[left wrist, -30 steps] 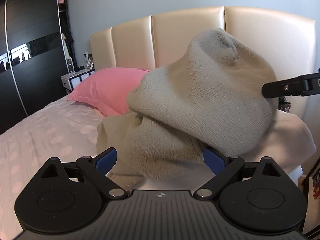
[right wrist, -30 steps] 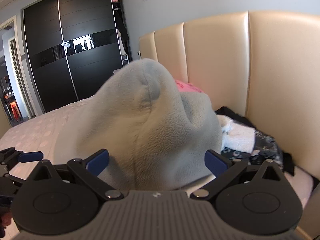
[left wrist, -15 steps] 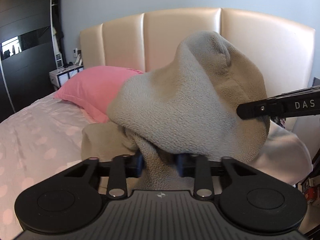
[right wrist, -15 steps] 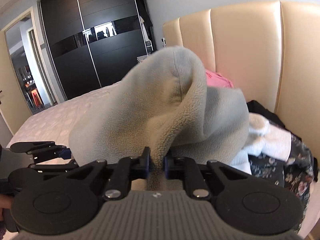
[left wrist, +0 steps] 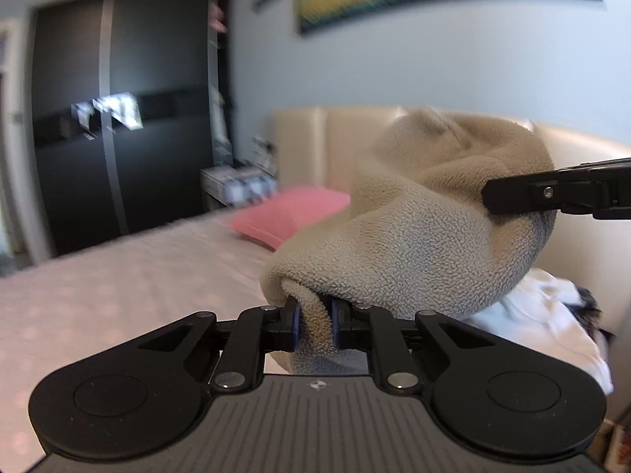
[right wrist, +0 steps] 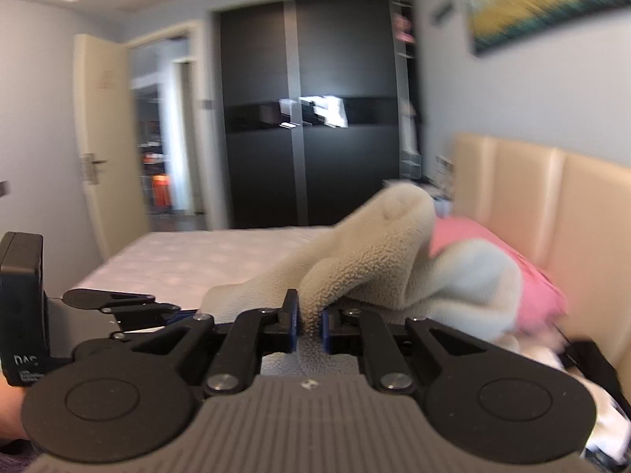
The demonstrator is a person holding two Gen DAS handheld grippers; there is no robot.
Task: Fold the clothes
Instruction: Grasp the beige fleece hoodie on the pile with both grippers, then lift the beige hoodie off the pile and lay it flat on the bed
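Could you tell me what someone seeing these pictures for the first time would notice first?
A bulky beige fleece garment fills the middle of both views, lifted above the bed. The left gripper and the right gripper are each shut on a fold of it. Behind it lie a pink pillow and a cream headboard.

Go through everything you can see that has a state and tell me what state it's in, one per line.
Left gripper: shut on the fleece.
Right gripper: shut on the fleece.
Fleece: bunched, held up between both grippers, not folded.
Pillow: lying on the bed by the headboard.
Wardrobe: sliding doors shut.
Room door: open.
White clothes: heaped loose, unfolded.
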